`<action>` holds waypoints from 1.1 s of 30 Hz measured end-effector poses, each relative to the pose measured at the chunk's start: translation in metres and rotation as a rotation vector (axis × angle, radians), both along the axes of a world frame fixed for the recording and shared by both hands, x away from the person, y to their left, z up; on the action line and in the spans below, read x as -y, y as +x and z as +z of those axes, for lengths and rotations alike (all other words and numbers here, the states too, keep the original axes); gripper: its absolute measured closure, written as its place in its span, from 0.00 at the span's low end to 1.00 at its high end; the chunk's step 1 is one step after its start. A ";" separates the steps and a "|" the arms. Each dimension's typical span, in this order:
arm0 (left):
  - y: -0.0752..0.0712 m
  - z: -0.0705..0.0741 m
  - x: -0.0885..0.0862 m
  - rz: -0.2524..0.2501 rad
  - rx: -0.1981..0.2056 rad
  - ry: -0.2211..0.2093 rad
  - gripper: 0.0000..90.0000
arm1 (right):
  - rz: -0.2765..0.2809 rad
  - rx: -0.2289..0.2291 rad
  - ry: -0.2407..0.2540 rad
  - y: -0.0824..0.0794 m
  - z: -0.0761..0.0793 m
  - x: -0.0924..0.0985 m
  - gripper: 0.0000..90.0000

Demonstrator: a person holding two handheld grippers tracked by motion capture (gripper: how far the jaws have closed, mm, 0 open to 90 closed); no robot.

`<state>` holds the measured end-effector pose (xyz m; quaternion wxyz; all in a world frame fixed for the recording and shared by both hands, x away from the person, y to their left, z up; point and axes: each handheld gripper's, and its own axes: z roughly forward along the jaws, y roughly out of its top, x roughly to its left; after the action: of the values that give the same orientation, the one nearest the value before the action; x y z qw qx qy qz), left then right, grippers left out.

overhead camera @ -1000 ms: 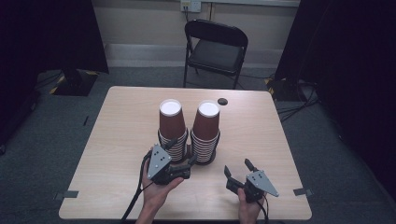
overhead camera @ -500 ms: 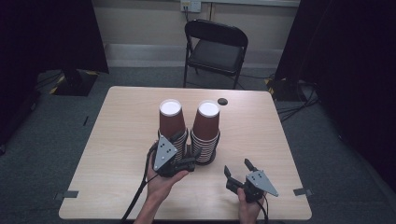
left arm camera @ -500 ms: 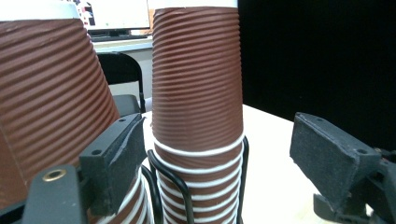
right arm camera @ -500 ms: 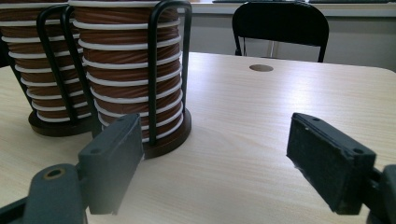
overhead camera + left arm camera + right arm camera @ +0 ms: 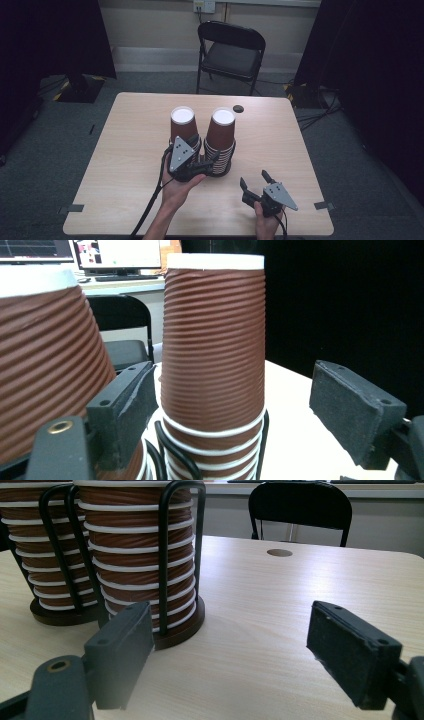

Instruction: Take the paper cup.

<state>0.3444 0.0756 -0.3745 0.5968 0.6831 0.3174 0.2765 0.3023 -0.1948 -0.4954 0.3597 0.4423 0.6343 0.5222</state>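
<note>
Cup stacks (image 5: 202, 137), two brown ribbed towers in wire racks, side by side mid-counter (image 5: 125, 165) from the high view, left tongs (image 5: 212, 161) at their near base, right tongs (image 5: 255, 180) parted and empty nearby. From the left gripper view, right-hand stack (image 5: 212, 365) between parted jaws just closing inward, untouched. From the right gripper view, rack (image 5: 165, 565) ahead, jaws wide, nothing held.

Each hand carries a black gripper: the left gripper (image 5: 206, 161) and the right gripper (image 5: 255, 180). Both have a grey three-cornered plate with small dark holes on top, thick black jaw pads, a brass-coloured screw, and a trailing black cable. The forearms are bare.
</note>
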 end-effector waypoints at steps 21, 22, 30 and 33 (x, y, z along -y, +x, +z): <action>0.018 0.026 0.020 0.032 0.042 0.015 0.21 | 0.003 0.003 0.005 0.000 0.000 0.000 0.20; 0.019 0.027 0.021 0.032 0.037 0.014 0.21 | 0.003 0.001 0.004 0.000 0.000 0.000 0.20; 0.029 0.036 0.029 0.040 0.036 0.030 0.20 | 0.004 0.002 0.005 0.000 0.000 0.000 0.20; 0.034 0.037 0.031 0.054 0.029 0.047 0.19 | 0.004 0.002 0.006 0.000 0.000 0.000 0.20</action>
<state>0.3785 0.0441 -0.3377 0.5776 0.6841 0.3204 0.3096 0.3023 -0.1951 -0.4955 0.3580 0.4415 0.6334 0.5252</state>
